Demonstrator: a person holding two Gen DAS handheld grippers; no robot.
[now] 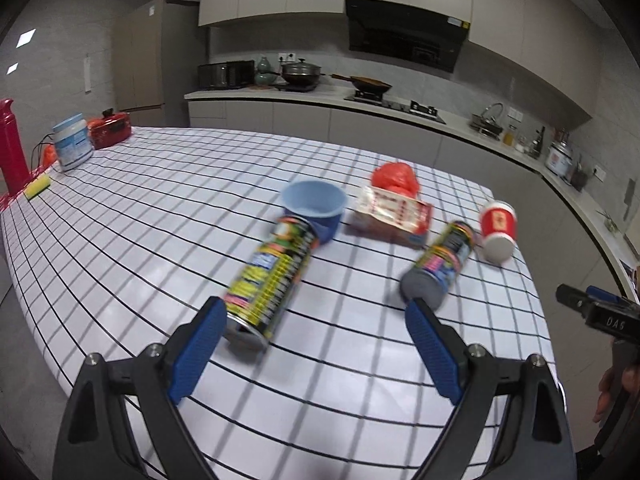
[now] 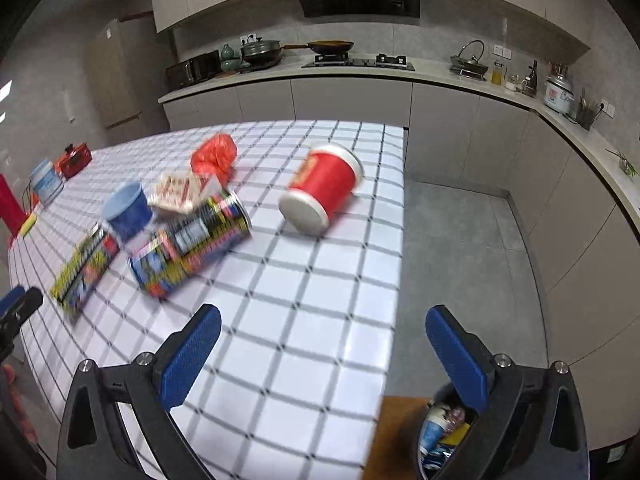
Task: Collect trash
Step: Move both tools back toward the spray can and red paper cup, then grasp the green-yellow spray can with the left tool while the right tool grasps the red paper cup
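Trash lies on the checked table [image 1: 160, 220]. It includes two printed cans on their sides [image 1: 268, 280] [image 1: 440, 264], a blue cup [image 1: 314, 204], a red-and-white packet [image 1: 394, 210], a crumpled red bag [image 1: 396, 176] and a tipped red paper cup [image 1: 498, 228]. My left gripper [image 1: 315, 306] hangs open above the table, and the nearer can's end sits just past its left fingertip. My right gripper [image 2: 324, 314] is open and empty over the table's right edge. The red cup [image 2: 324, 188] and a can [image 2: 192, 240] lie ahead of it.
A dark bin [image 2: 444, 432] holding trash stands on the floor below the table's right edge, beside a brown surface [image 2: 396, 432]. A red bottle [image 1: 10, 144], a white tub [image 1: 72, 140], a red pot [image 1: 110, 128] and a yellow sponge [image 1: 38, 186] sit at the far left.
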